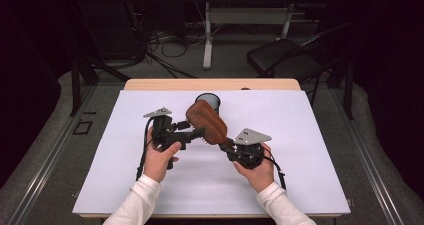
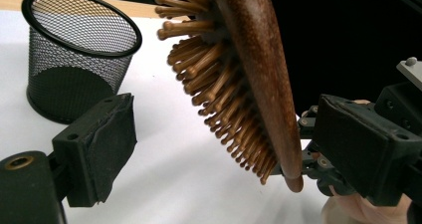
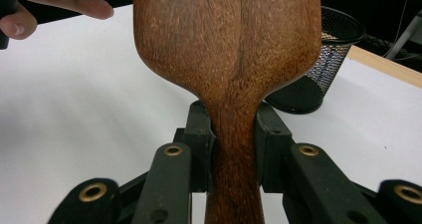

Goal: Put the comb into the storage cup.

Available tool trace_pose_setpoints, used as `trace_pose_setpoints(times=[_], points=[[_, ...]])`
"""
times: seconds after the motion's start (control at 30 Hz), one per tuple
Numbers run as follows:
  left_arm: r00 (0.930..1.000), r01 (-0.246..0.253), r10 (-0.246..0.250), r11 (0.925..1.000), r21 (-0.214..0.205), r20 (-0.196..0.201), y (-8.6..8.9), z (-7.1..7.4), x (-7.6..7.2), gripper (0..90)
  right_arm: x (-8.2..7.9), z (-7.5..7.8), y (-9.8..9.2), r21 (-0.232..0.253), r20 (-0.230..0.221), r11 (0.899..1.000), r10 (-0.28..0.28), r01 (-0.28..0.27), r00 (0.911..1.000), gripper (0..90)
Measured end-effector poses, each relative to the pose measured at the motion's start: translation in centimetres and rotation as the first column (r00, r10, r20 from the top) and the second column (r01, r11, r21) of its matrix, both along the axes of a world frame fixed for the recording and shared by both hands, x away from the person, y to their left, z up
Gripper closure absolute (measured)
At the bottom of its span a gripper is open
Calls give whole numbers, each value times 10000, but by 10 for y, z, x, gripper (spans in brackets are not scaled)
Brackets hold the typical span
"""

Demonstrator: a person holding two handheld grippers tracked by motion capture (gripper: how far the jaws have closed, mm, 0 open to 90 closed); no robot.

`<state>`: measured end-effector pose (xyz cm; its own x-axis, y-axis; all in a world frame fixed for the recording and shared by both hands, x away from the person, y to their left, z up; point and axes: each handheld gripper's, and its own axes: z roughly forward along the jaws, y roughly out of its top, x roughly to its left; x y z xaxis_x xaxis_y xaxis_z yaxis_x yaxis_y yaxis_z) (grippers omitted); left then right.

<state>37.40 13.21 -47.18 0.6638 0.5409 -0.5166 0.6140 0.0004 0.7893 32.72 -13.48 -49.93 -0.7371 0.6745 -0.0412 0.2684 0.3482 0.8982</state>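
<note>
Right gripper (image 3: 234, 149) clamps the brush (image 3: 229, 50) by its handle, head raised towards the cup (image 1: 208, 101) at twelve o'clock, so the left gripper (image 1: 192, 131) (jaws wide, gripping nothing) should, I judge, steady the head without snagging bristles.

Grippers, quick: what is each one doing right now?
Left gripper: open, beside the bristles, holding nothing.
Right gripper: shut on the brown wooden paddle hairbrush, by its handle.

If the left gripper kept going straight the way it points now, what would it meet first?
Most likely the wooden hairbrush: its bristles hang between the left gripper's open jaws. The mesh cup stands farther off to one side.
</note>
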Motion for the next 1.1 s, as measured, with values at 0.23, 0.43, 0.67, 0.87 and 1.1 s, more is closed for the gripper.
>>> trace_pose_setpoints(times=[0.23,0.43,0.67,0.87,1.1], points=[[10000,72,-71,9999,89,-50,-3,-2,0,118,-3,-5,7,-99,-15,9999,138,-138,9999,720],[9999,81,-81,10000,-47,-138,-2,-2,0,141,-6,-8,11,-188,45,9995,247,-246,9997,719],[9997,93,-97,9998,-157,-245,-1,-2,0,146,-8,-9,14,-172,115,9993,325,-323,9994,720],[9995,79,-87,9996,-270,-310,0,-2,0,153,-9,-10,15,-190,144,9992,367,-364,9992,719],[9992,125,-138,9993,-340,-366,2,-2,1,163,-11,-11,17,-206,183,9988,447,-444,9988,719]])
